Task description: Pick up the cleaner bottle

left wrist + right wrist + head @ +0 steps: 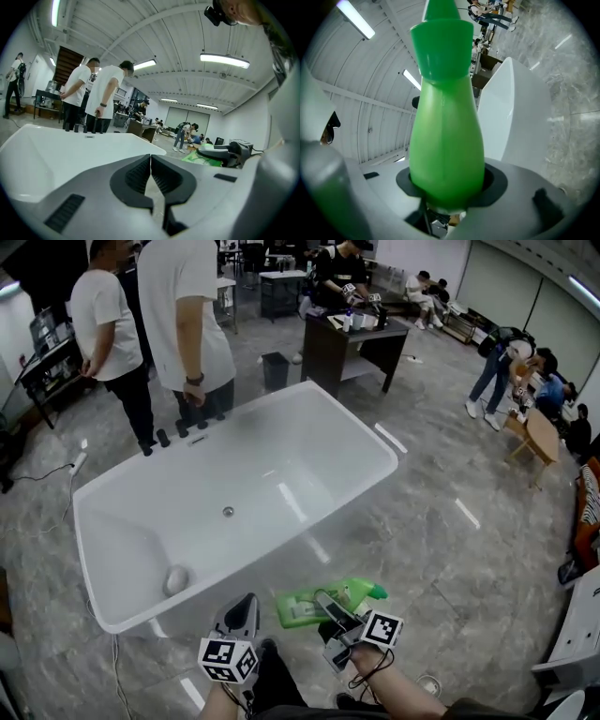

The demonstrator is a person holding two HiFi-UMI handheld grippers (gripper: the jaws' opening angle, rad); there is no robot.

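Pinching the green bottle (446,140) around its body, the right gripper (330,607) holds it sideways above the floor, beside the tub (309,456). The left gripper (150,173), jaws pressed together and empty, is close alongside.

The left gripper (151,159) has its jaws together, nothing between. Beyond sits the white bathtub (70,150), two people (108,91) standing at its far side, a green bottle (202,158) off right.

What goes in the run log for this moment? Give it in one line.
right gripper: shut on cleaner bottle | left gripper: shut, empty | bathtub: white, in front of both grippers
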